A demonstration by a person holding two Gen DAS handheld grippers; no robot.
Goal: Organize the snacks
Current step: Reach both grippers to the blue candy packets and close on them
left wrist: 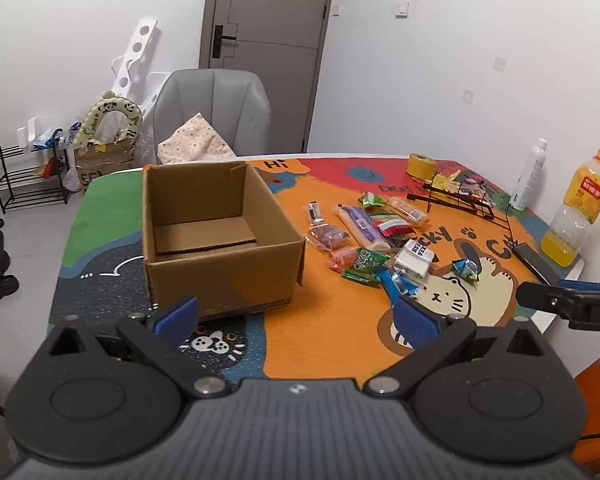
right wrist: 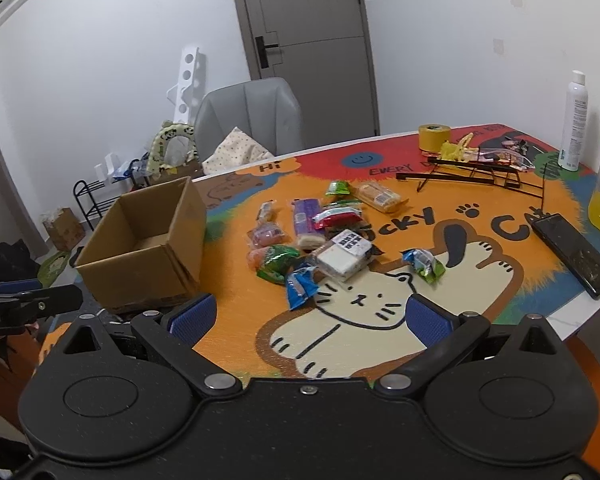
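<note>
One box (left wrist: 220, 236), one tape roll (left wrist: 421, 165), one phone (right wrist: 574, 254), one white bottle (right wrist: 575, 118), one juice bottle (left wrist: 576, 216), one wire rack (left wrist: 464, 200), one chair (left wrist: 214, 110); roughly a dozen snacks (left wrist: 374, 240), overlapping, exact count unclear

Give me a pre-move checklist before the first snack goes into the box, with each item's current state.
1. Cardboard box open on top, nothing inside: ok.
2. Left gripper jaws open, holding nothing: ok.
3. Right gripper jaws open, holding nothing: ok.
4. Snack pile loose on the mat, beside the box: ok.
5. Phone apart from the snacks: ok.
6. Juice bottle cap closed: cannot tell.
</note>
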